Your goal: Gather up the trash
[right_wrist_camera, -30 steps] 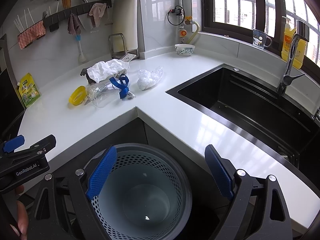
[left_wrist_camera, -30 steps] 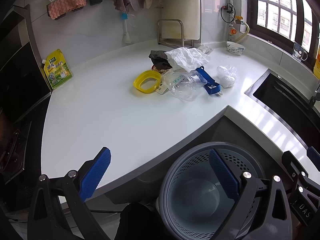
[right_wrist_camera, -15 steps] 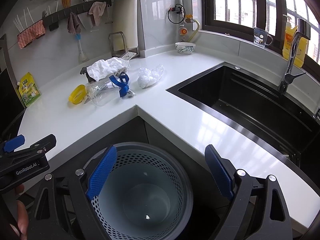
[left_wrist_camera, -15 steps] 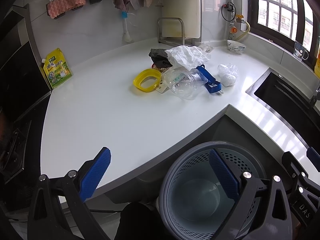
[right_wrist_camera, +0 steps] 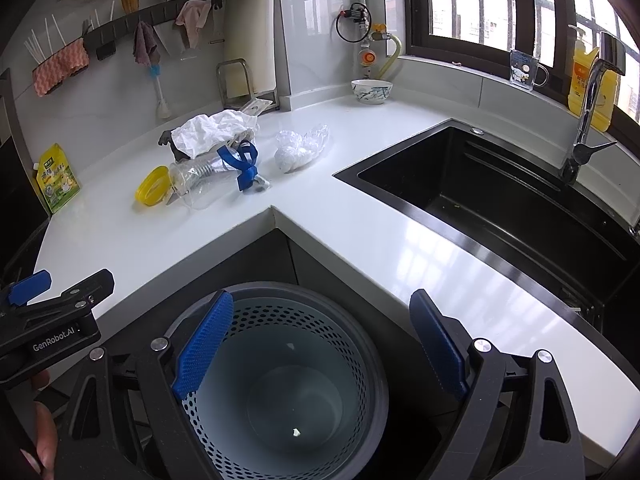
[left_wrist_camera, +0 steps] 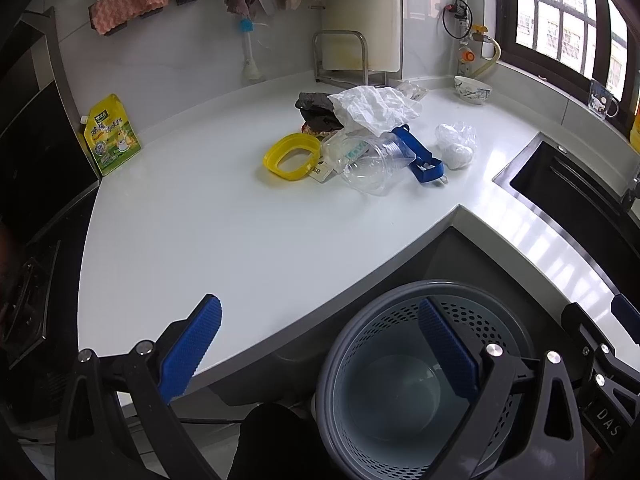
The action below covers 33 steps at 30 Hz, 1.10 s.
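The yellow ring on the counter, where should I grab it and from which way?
Grip the yellow ring on its near-left rim, coming from above with one finger inside the hole. It lies flat, and that side is clear; its far-right edge touches the clear plastic bottle and the pile.

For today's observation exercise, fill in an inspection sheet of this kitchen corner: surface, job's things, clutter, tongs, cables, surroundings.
Surface: white counter, dry-looking.
Job's things: trash pile with yellow ring, clear cup, blue strap, white paper, plastic bag; bin below the corner, nearly empty.
Clutter: pouch, bowl.
Tongs: left tongs and right tongs open, holding nothing.
Cables: black loop on wall.
Surroundings: sink, tap, window.
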Each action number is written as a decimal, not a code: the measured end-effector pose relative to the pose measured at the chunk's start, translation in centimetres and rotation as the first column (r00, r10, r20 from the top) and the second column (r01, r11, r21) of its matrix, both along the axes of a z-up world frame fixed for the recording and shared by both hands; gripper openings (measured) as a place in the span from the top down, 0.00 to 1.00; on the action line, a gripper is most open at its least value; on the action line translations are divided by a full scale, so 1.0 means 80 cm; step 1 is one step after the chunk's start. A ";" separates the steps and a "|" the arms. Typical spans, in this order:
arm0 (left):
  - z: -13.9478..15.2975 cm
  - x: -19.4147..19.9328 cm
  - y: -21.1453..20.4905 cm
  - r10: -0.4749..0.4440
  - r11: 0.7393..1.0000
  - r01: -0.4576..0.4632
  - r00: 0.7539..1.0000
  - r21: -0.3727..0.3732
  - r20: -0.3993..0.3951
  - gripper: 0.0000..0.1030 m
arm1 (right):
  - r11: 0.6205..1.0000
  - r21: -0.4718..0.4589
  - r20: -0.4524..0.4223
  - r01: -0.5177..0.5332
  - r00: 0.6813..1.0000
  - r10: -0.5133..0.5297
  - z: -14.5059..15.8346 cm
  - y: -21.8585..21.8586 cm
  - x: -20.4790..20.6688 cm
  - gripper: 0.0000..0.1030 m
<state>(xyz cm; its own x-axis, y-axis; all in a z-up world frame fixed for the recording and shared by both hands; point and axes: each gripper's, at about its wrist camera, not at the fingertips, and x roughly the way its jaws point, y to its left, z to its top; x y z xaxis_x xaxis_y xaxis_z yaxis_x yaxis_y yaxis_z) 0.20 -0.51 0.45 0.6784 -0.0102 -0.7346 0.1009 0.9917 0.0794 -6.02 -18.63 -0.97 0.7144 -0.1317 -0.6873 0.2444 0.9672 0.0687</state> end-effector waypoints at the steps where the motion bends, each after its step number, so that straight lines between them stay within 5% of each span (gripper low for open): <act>1: 0.000 0.000 0.000 0.000 1.000 0.000 1.000 0.000 0.000 0.06 | 1.000 0.000 0.000 0.000 1.000 0.000 0.000 0.000 0.000 0.17; 18: -0.015 0.028 0.011 0.052 0.999 -0.052 0.999 0.013 -0.013 0.06 | 0.997 0.060 -0.018 -0.047 0.999 0.048 -0.025 -0.016 0.034 0.17; 33: -0.023 0.152 0.050 0.095 0.995 -0.096 0.995 -0.021 -0.026 0.06 | 0.995 0.082 -0.016 -0.060 0.998 0.062 -0.017 -0.055 0.143 0.17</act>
<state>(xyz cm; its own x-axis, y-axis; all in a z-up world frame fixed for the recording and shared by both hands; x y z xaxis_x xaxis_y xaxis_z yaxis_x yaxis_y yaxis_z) 12.38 3.46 -1.38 0.6583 0.0369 -0.7518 0.0074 0.9984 0.0555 5.43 -23.02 -2.33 0.7066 -0.0314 -0.7069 0.1870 0.9718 0.1437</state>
